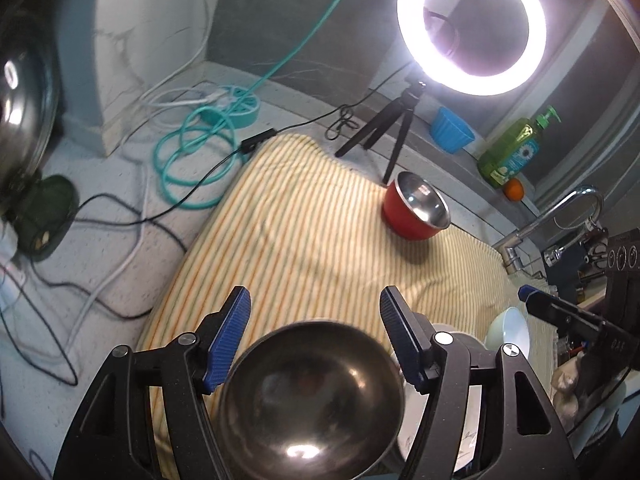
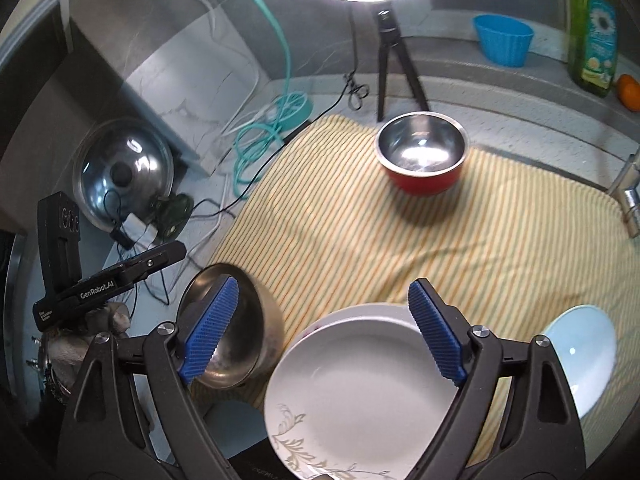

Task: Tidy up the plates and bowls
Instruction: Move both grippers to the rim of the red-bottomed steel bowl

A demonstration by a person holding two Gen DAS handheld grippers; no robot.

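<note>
While both tongs gape empty — left gripper (image 1: pixel 315 312) over steel bowl (image 1: pixel 310 396), right gripper (image 2: pixel 322 306) over white plate (image 2: pixel 360 392).

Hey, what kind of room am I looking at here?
Most likely a kitchen counter by a sink: a faucet at the edge, a green dish soap bottle on the ledge, and bowls and a white plate on a striped towel.

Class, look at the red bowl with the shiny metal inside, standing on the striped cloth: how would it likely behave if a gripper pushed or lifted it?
The red bowl looks rigid, and probably light for its size if thin steel. Its glossy rim may slip between pads. Pushed across the striped cloth, it might drag and bunch the fabric rather than slide.
</note>
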